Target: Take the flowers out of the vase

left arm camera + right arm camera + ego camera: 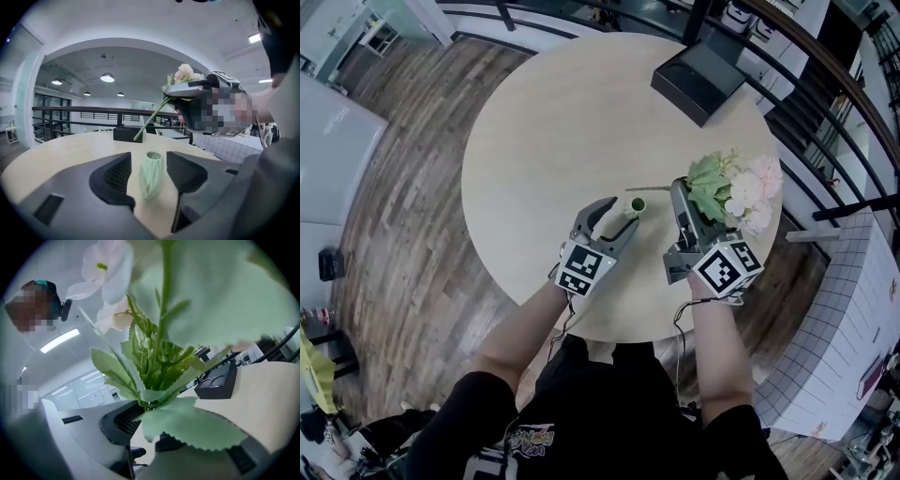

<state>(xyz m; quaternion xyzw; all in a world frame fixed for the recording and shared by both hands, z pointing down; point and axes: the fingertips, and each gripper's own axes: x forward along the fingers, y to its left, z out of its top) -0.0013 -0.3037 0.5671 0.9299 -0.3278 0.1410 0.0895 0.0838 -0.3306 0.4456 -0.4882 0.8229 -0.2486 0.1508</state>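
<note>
My right gripper [680, 192] pinches the thin green stems of the flowers [741, 192]: soft pink blooms, saw-edged leaves, clear of the vase [636, 204]. The ribbed, pale-green vase stands on the round, pale table [553, 122] between my left gripper's [625, 210] spread jaws. A black box [701, 77] sits beyond.
</note>
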